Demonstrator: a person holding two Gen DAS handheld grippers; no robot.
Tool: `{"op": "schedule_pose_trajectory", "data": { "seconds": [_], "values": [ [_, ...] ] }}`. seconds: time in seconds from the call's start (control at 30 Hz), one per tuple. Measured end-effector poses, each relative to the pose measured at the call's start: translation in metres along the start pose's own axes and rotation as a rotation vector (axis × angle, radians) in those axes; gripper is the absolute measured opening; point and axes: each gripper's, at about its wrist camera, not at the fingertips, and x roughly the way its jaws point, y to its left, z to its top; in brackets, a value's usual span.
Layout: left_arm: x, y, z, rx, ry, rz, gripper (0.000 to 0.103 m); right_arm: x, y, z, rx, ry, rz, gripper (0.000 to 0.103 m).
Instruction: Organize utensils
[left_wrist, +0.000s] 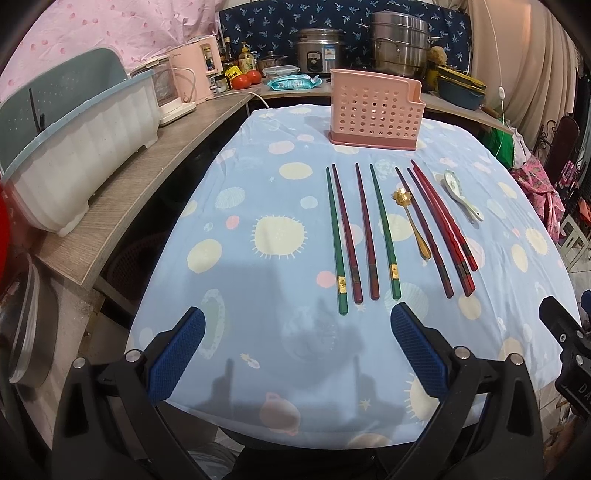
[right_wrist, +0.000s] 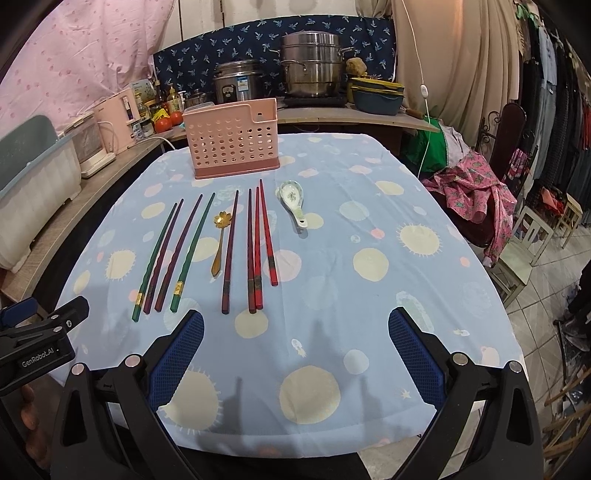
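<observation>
A pink perforated utensil holder (left_wrist: 375, 110) (right_wrist: 232, 142) stands at the far end of the table. In front of it lie several chopsticks: green ones (left_wrist: 334, 240) (right_wrist: 192, 251), dark maroon ones (left_wrist: 365, 232) (right_wrist: 170, 254) and red ones (left_wrist: 443, 218) (right_wrist: 266, 232). A gold spoon (left_wrist: 412, 221) (right_wrist: 218, 240) lies among them. A white ceramic spoon (left_wrist: 461, 195) (right_wrist: 293, 201) lies to their right. My left gripper (left_wrist: 297, 321) and my right gripper (right_wrist: 295, 325) are open and empty, above the table's near edge.
The table has a blue cloth (left_wrist: 258, 184) (right_wrist: 369, 221). A white dish rack (left_wrist: 74, 155), a pink appliance (left_wrist: 195, 70), a rice cooker (left_wrist: 319, 51) and steel pots (right_wrist: 312, 66) stand on the counter behind. A chair with clothes (right_wrist: 491, 177) stands at the right.
</observation>
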Motion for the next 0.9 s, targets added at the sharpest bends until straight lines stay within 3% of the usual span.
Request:
{"op": "schedule_pose_trajectory", "data": {
  "seconds": [0.9],
  "values": [
    [0.0022,0.0015,-0.0013,-0.002,0.004,-0.004,0.096,0.0024,-0.0004,-0.0003,-0.001,0.003,0.001,0.096]
  ]
}}
